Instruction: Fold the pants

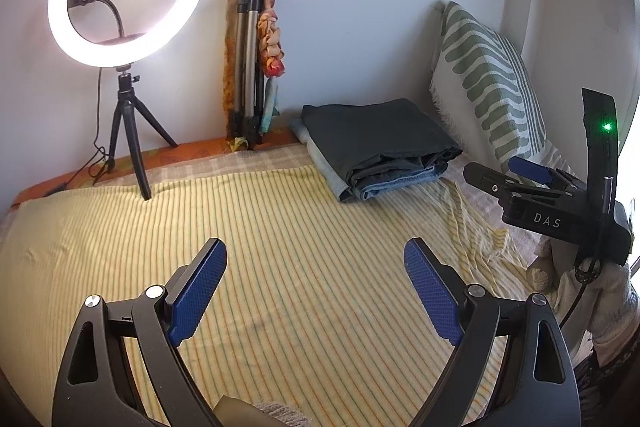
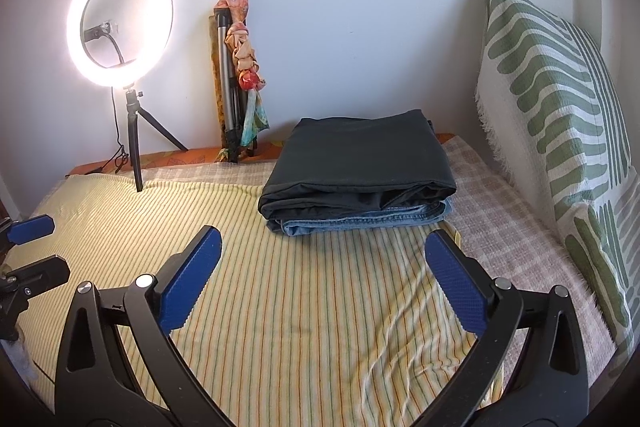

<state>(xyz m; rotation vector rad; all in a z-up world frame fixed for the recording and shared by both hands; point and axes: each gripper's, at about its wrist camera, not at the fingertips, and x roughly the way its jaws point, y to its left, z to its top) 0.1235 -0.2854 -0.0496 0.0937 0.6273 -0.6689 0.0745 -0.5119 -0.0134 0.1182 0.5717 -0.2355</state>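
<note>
Both grippers gape wide and empty: the folded pants lie dead ahead of the right gripper, nearer than the left gripper, long axis crosswise.

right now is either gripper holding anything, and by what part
Nothing is held. The left gripper and right gripper are both open over the striped bedspread; the folded pants lie untouched.
</note>
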